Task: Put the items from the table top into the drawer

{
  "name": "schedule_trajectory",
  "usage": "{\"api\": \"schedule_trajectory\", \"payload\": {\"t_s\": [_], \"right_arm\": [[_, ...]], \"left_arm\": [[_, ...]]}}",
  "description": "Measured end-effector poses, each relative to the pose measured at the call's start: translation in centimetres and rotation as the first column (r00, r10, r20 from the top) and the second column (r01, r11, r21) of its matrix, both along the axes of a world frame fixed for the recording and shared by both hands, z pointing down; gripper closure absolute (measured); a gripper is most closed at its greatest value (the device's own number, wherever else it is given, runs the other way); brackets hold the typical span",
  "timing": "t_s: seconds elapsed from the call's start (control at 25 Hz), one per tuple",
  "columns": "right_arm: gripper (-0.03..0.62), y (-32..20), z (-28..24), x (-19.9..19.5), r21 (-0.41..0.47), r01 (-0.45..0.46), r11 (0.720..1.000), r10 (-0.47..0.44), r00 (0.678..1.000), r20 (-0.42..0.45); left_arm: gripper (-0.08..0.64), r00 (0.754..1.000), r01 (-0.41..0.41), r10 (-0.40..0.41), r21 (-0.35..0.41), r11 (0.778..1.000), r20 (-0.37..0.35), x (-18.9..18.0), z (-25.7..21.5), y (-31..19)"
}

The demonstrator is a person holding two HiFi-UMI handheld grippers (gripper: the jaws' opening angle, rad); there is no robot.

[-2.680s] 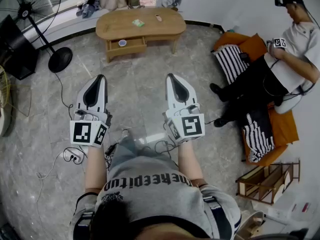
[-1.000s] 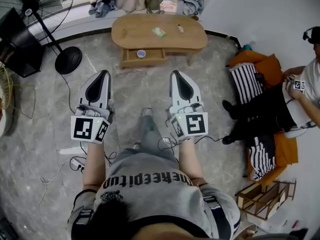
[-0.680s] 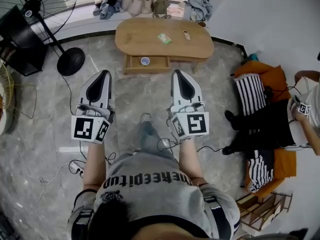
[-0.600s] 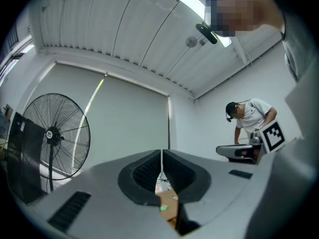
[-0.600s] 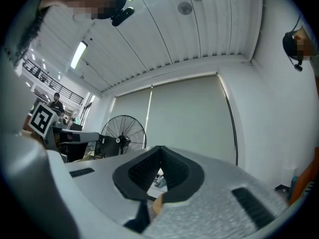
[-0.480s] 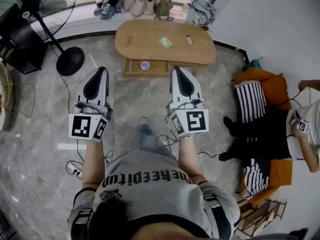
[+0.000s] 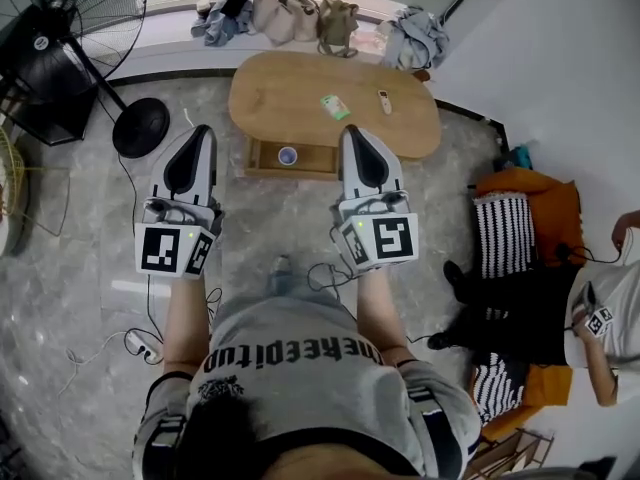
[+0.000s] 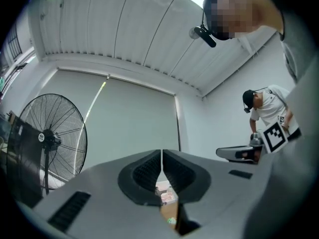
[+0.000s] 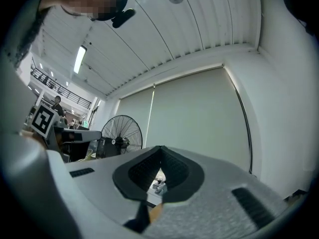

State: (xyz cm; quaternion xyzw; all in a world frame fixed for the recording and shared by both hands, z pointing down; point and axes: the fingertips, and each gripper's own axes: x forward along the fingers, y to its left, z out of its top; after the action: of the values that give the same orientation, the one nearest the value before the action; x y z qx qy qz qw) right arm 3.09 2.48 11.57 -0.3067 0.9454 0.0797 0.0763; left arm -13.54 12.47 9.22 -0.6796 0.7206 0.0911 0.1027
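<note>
A low oval wooden table (image 7: 290, 93) stands ahead on the grey floor. On its top lie a small green packet (image 7: 335, 106) and a slim remote-like item (image 7: 384, 101). Its drawer (image 7: 268, 158) is pulled out toward me, with a small round cup (image 7: 288, 155) inside. My left gripper (image 7: 203, 129) is held level, left of the drawer, shut and empty. My right gripper (image 7: 351, 131) reaches over the table's near edge in the head view, also shut and empty. In the left gripper view the jaws (image 8: 162, 158) meet; in the right gripper view the jaws (image 9: 160, 156) meet too.
A standing fan (image 7: 60, 18) and its round base (image 7: 140, 128) are at the left. Bags and clothes (image 7: 300, 13) line the far wall. A seated person (image 7: 600, 318) and a striped cushion (image 7: 505, 233) are at the right. Cables (image 7: 140, 343) trail on the floor.
The table has come closer and lower in the head view as I walk toward it. Both grippers travel forward with me, still shut. The seated person has slid toward the right edge.
</note>
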Motion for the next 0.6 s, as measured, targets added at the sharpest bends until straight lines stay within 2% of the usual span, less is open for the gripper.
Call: {"api": "schedule_trajectory", "payload": {"t_s": [0.32,0.6], "right_arm": [[0.588,-5.6,0.7,-2.0,-0.048,0.020,0.999,-0.019,1.000,0.004],[0.588,-9.4,2.1,-4.0,-0.071,0.012,0.997,-0.013,1.000,-0.004]], "left_arm": [[0.548,1.000,0.029,-0.029,-0.044,0.999,-0.009,-2.2,0.4,-5.1],[0.548,1.000,0.004,-0.005,-0.059,0.998,-0.014,-4.0,1.4,-9.6]]}}
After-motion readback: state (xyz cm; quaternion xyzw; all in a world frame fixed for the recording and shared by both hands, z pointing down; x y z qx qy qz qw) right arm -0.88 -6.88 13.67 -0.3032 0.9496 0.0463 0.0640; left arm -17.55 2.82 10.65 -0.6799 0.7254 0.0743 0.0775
